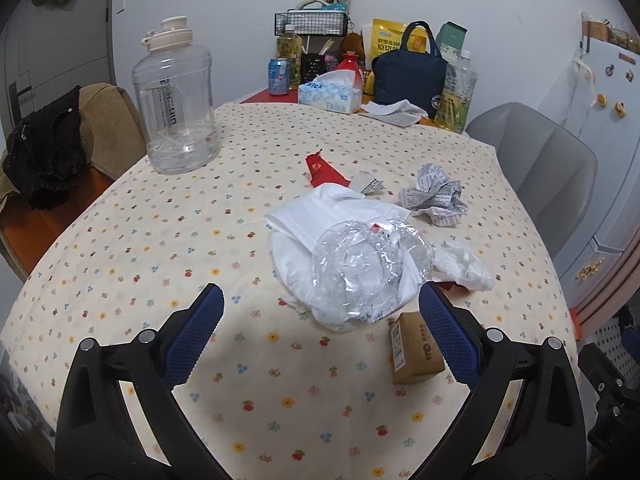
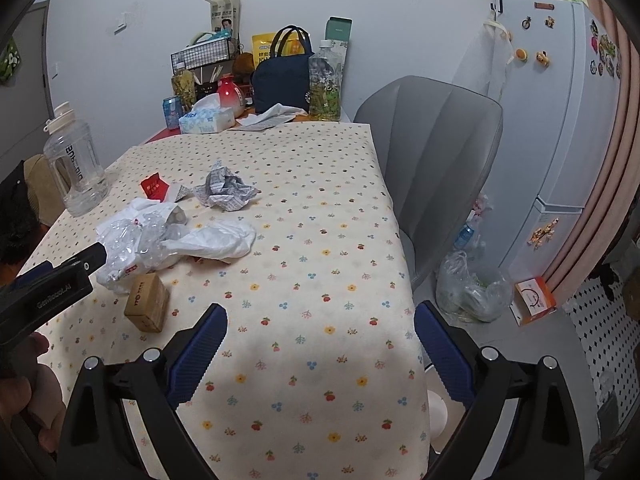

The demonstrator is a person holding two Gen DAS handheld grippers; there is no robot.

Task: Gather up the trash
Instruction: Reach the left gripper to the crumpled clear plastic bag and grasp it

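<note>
Both grippers, left (image 1: 321, 300) and right (image 2: 321, 318), spread wide, holding nothing. Trash pile mid-frame on tablecloth (image 1: 120, 264): crushed clear plastic (image 1: 368, 264), crumpled paper (image 1: 434, 196), cardboard box (image 1: 414, 350). Water jug (image 1: 176, 100) upper left looks empty. Lower tablecloth clear.

So the trash sits mid-desk (image 1: 120, 240): crushed plastic wrap (image 1: 368, 268) lies on a white bag (image 1: 320, 216), with a small carton (image 1: 416, 348) just in front toward the near edge. A crumpled paper (image 1: 434, 194) sits behind them toward the right edge, a torn packet (image 1: 324, 170) beside it. The big jug (image 1: 176, 100) stands near the left edge, the tissue box (image 1: 330, 94) at the far edge.
</note>
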